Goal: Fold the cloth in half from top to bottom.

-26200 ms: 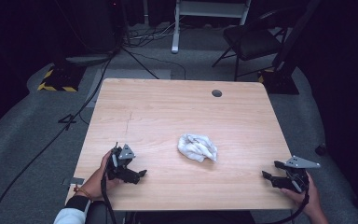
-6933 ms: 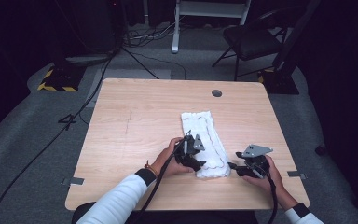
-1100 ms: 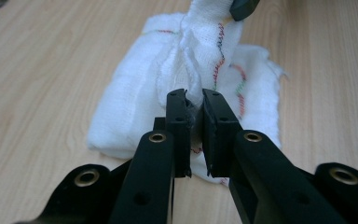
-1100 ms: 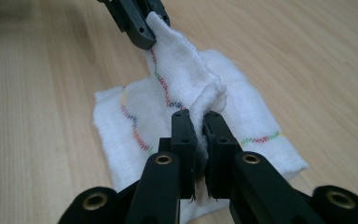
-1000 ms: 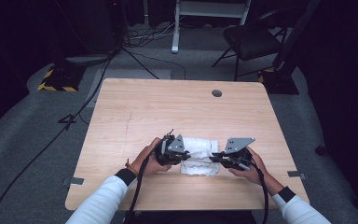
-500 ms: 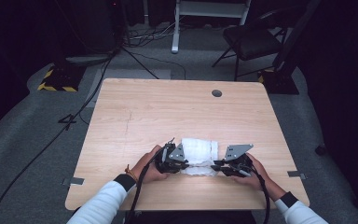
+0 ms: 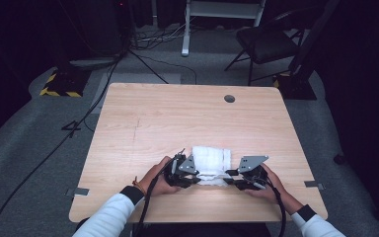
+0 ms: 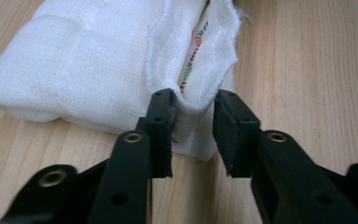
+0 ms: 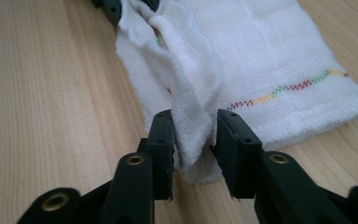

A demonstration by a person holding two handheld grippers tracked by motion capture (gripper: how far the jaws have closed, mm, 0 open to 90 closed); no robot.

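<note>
Lying near the table's (image 7: 143, 123) front edge, the folded white cloth (image 7: 211, 159) sits between us. Our left hand-held gripper (image 8: 193, 119) and right hand-held gripper (image 9: 193, 135) have just been opening, jaws parted, a loose cloth fold between each pair.

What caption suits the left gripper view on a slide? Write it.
Left gripper, jaws just opening, with a fold of the white cloth loose between them on the wooden table.
</note>
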